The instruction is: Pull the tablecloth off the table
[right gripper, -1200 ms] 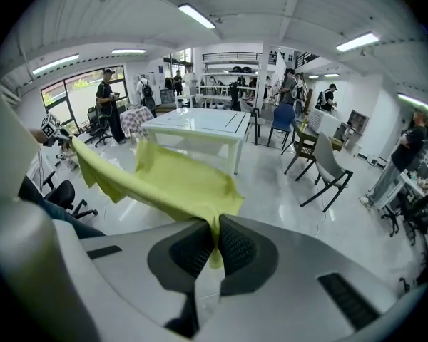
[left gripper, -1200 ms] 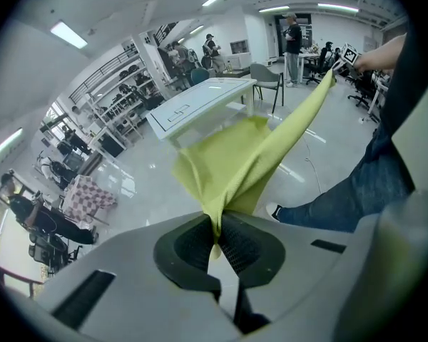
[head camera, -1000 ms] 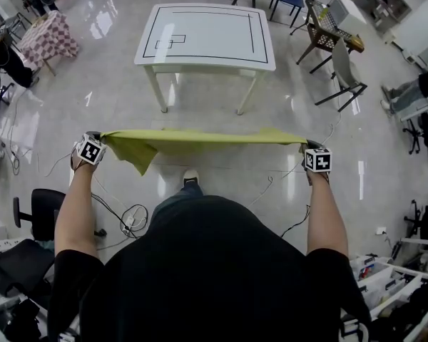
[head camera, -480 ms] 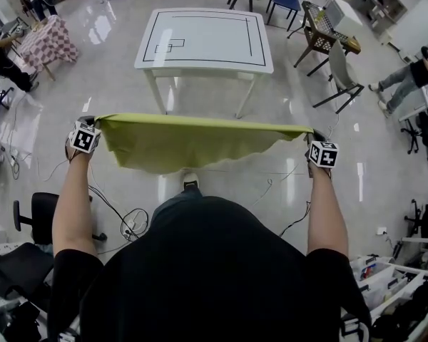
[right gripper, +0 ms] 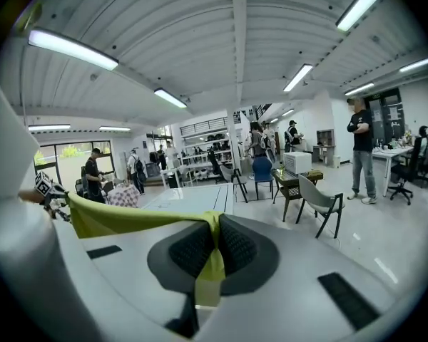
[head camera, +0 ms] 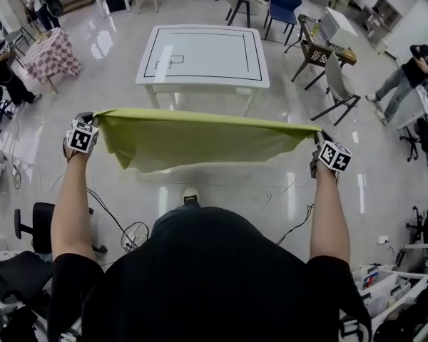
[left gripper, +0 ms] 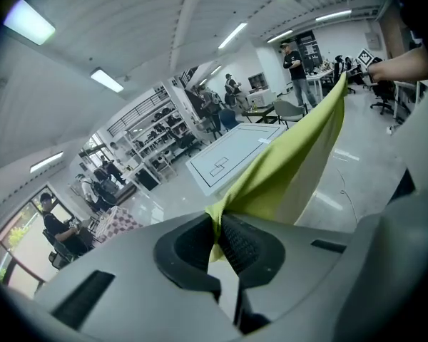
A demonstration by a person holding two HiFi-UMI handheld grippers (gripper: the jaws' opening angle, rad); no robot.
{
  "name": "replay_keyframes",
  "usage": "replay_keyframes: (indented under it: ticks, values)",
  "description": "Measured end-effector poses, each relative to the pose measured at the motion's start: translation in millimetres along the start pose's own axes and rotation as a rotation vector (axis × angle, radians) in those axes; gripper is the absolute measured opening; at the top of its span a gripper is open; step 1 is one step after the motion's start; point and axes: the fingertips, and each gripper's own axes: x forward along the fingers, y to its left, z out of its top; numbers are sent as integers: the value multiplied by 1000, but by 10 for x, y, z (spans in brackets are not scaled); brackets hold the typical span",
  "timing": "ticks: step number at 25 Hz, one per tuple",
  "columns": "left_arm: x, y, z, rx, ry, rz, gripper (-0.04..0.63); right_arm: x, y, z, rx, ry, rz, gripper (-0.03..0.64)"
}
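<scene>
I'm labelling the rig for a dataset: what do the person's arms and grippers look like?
Black short sleeves, forearms bare. The left gripper and right gripper each carry a white cube with black square markers; grey bodies, black ribbed pads.

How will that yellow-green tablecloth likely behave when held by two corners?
Probably floppy: the tablecloth sags and ripples below its taut top edge between the left gripper and right gripper. Likely light: two small pinched corners carry it all, though a tug might slip it.
</scene>
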Motion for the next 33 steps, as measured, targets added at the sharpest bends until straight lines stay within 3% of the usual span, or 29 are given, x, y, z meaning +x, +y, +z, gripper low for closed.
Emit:
replay_keyframes:
  ticks: [7,15,23,33]
  values:
    - [-241,83,461,25,-69,44,23,-290,-109,519,9,-105,23,20]
    - [-359,180,812,-20,-135,73,23,-452,-141,821,3,-166,23,20]
    - [-420,188,919,-61,-169,66,23,-521,-166,863,10,-177,10,20]
    - [-316,126,796,-81,-142,45,23,-507,-159,849,6,-177,8,20]
